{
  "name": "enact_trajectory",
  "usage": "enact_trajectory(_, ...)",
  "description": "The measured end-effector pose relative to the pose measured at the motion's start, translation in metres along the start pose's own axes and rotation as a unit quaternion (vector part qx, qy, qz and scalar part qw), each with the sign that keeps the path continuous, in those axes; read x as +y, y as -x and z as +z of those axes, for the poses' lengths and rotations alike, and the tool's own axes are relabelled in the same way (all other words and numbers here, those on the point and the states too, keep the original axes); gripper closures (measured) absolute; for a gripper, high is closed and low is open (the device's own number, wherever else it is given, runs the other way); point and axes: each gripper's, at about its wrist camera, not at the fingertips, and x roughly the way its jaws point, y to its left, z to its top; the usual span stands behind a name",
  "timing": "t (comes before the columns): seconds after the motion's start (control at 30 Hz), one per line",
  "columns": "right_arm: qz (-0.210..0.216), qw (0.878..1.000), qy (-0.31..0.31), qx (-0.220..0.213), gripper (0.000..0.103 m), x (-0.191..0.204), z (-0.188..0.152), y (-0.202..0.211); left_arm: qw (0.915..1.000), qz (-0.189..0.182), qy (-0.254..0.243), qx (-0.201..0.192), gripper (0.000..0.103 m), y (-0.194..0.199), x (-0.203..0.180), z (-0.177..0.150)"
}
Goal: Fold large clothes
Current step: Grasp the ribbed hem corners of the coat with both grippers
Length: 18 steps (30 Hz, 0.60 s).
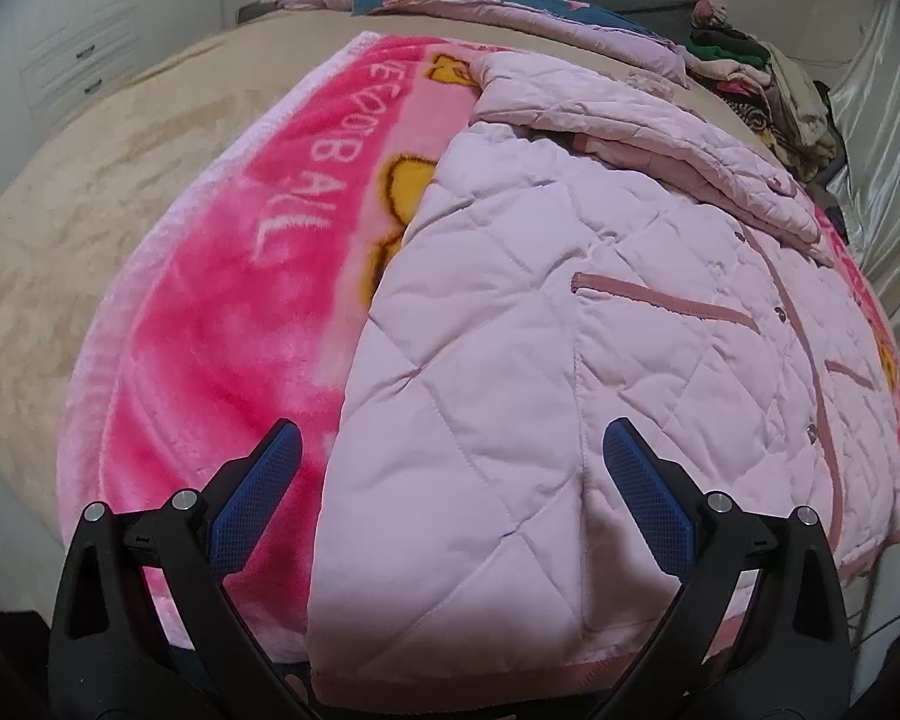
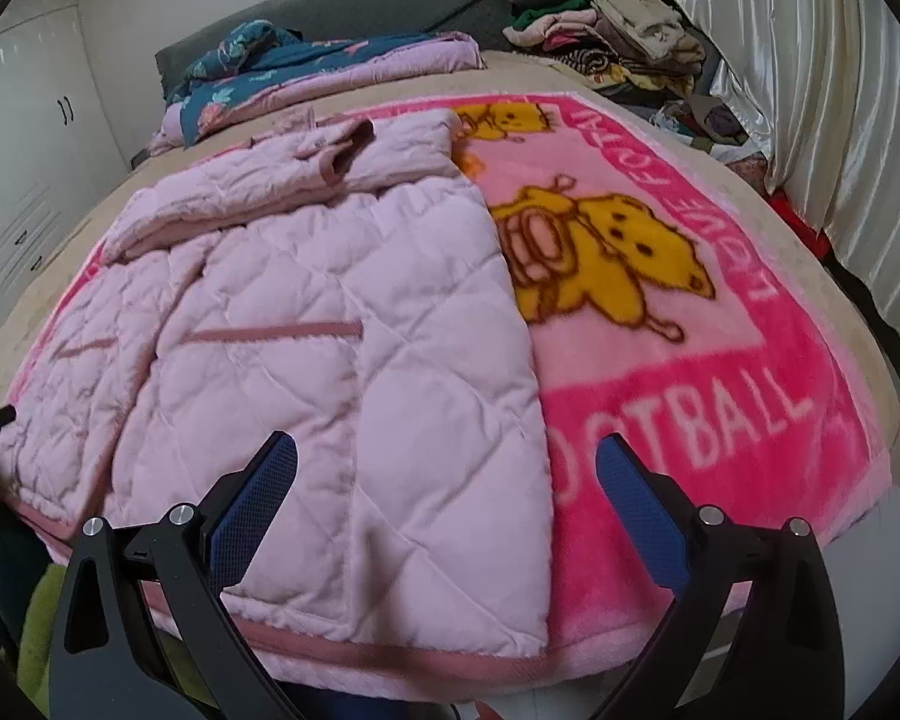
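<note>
Left wrist view shows a pale pink quilted jacket lying flat on a bright pink blanket spread over a bed. The jacket's sleeves are folded in across its upper part, and a darker pink pocket trim runs slantwise over its front, beside a row of snaps. Its hem lies at the near edge of the bed, just under the left gripper, whose blue-padded fingers stand wide apart and hold nothing; one finger hangs over the blanket, the other over the jacket.

In the right wrist view the same jacket covers the left half of the blanket, with its straight side edge running down the middle. The right gripper is likewise spread wide and empty, above the jacket's near corner and the darker pink hem band; whether its fingers touch the cloth cannot be told.

The blanket carries a yellow cartoon bear and white lettering. Beneath it lies a beige bedcover. At the head of the bed rest a folded teal floral quilt and a grey headboard. A heap of mixed clothes sits at the far right corner, next to a shiny pale curtain. White cupboards stand along the left wall.
</note>
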Motion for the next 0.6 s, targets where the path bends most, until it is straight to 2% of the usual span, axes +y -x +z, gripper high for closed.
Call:
enact_trajectory(0.3, 0.014, 0.998, -0.007, 0.054, 0.004, -0.015, -0.023, -0.021, 0.9987, -0.005, -0.006, 0.050, 0.009, -0.015, 0.000, -0.003)
enact_trajectory(0.47, 0.070, 0.993, -0.013, 0.091, 0.006, -0.013, -0.043, -0.035, 0.9983, -0.002, -0.020, 0.055, 0.009, -0.013, -0.004, -0.006)
enact_trajectory(0.5, 0.085, 0.992, -0.014, 0.089, 0.021, -0.012, -0.046, -0.035, 0.9981, -0.001, -0.023, 0.057, 0.009, -0.013, -0.005, -0.007)
enact_trajectory(0.53, 0.091, 0.992, -0.011, 0.085, 0.024, -0.010, -0.047, -0.033, 0.9979, 0.000, -0.027, 0.059, 0.009, -0.014, -0.005, -0.008)
enact_trajectory(0.6, 0.089, 0.993, 0.009, 0.073, 0.044, -0.005, -0.047, -0.026, 0.9972, -0.001, -0.035, 0.065, 0.009, -0.014, -0.007, -0.009)
